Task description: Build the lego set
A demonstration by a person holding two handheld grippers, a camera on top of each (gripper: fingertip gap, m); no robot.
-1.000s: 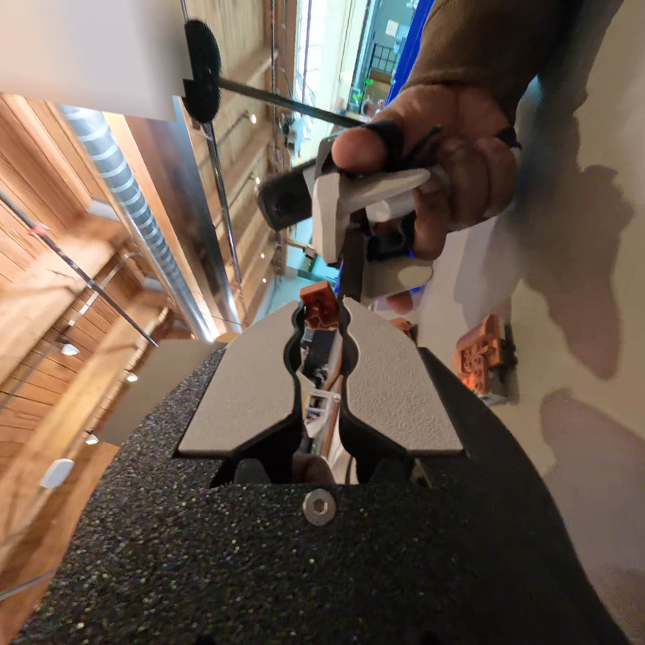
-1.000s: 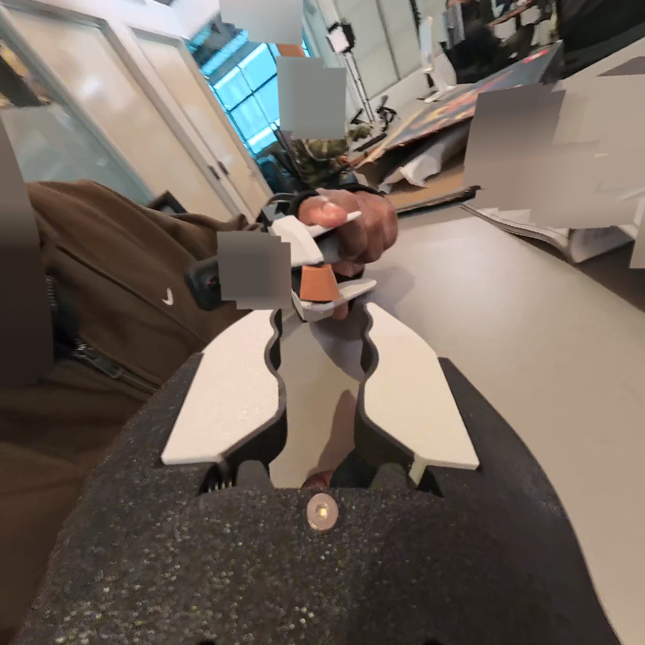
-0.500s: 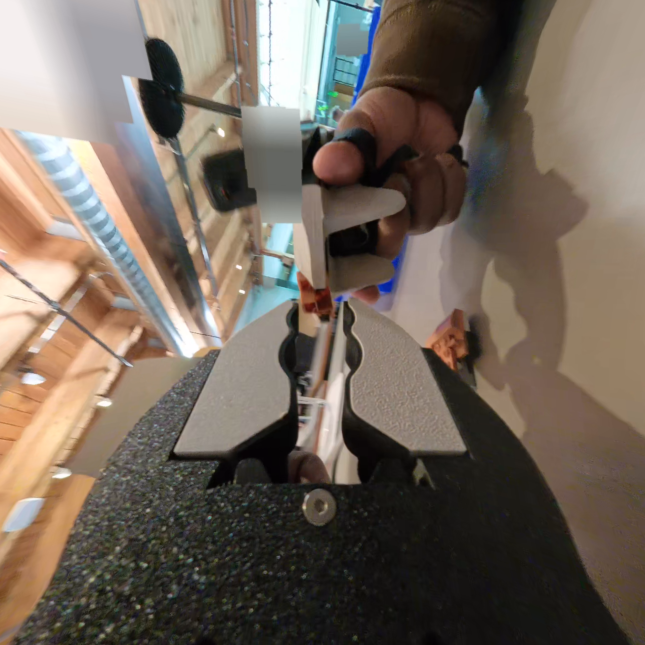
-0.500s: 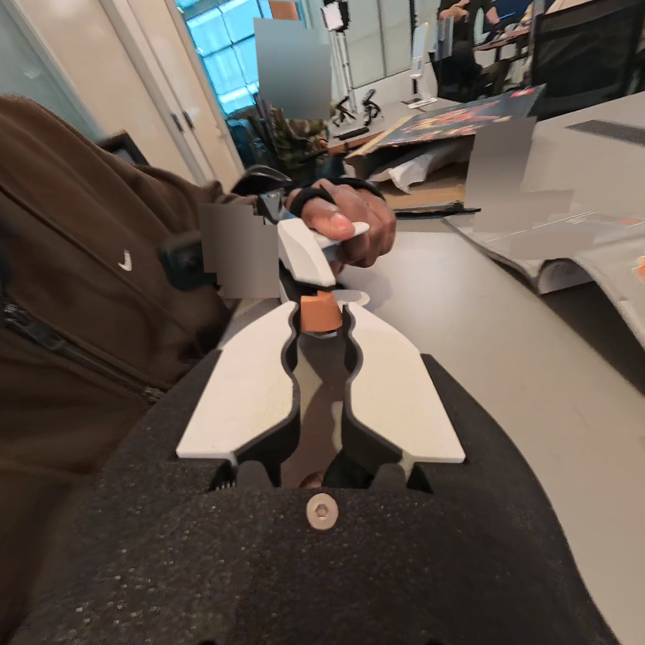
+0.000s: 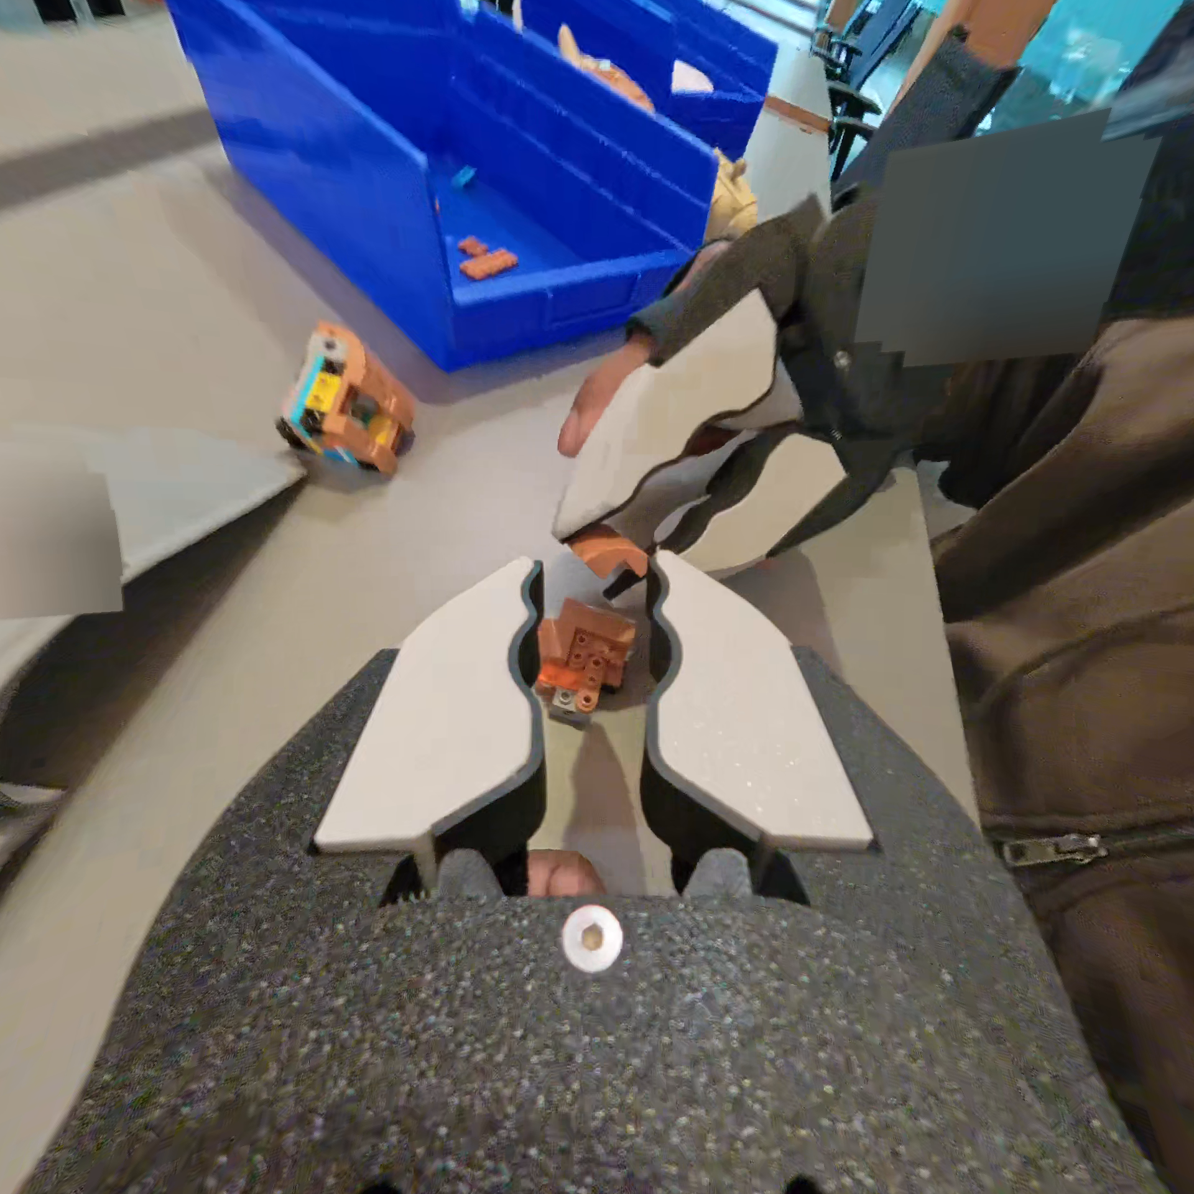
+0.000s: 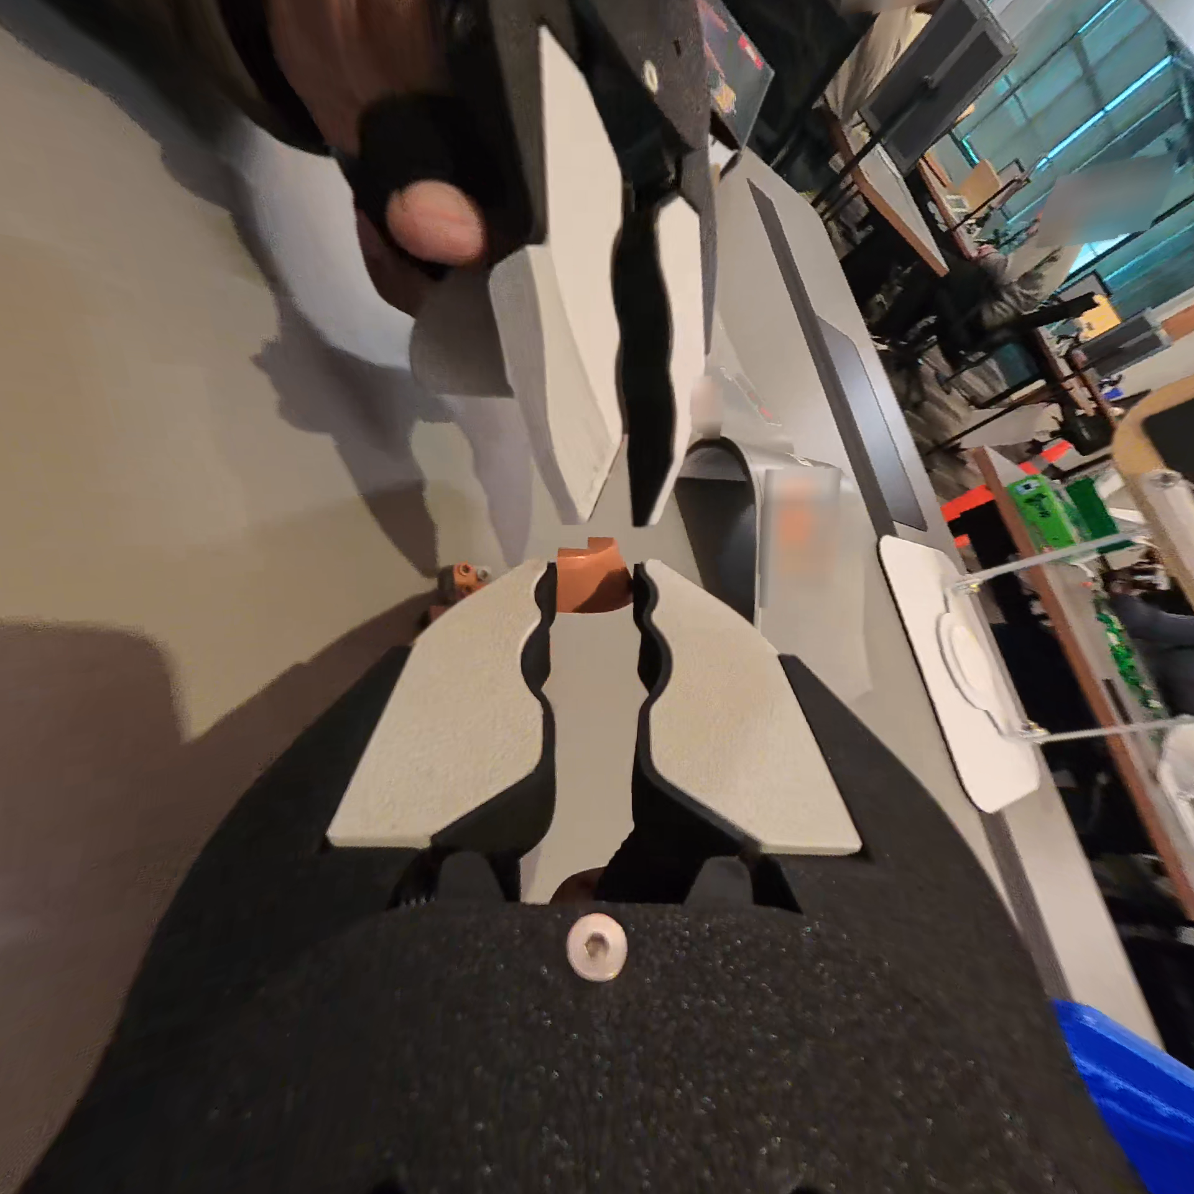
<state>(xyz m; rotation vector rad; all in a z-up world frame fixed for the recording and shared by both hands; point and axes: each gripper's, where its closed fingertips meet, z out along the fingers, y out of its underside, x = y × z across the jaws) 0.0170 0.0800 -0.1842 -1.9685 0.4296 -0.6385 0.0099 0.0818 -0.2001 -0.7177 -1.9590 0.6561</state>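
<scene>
My right gripper (image 6: 591, 568) is shut on a small orange-brown curved Lego piece (image 6: 591, 585) at its fingertips. In the left wrist view the right gripper (image 5: 610, 546) holds this piece (image 5: 610, 555) just beyond my left fingertips. My left gripper (image 5: 594, 568) is open with a narrow gap and empty, pointing down at the grey table (image 5: 387, 614). An orange Lego sub-assembly (image 5: 581, 659) with studs up lies on the table and shows between the left fingers. The left gripper (image 6: 620, 517) hangs just above the held piece in the right wrist view.
Blue bins (image 5: 387, 194) stand at the back, with a few orange plates (image 5: 488, 261) inside one. A small orange, teal and yellow Lego vehicle (image 5: 345, 400) lies on its side to the left. A booklet (image 5: 161, 491) lies at left. The person's brown jacket (image 5: 1066, 711) is at right. Both grippers' tips are close together, under 4 cm apart.
The orange-brown piece passed from my left gripper to my right gripper, which closed on it. The left gripper let go and swung down from facing the ceiling toward the table.
</scene>
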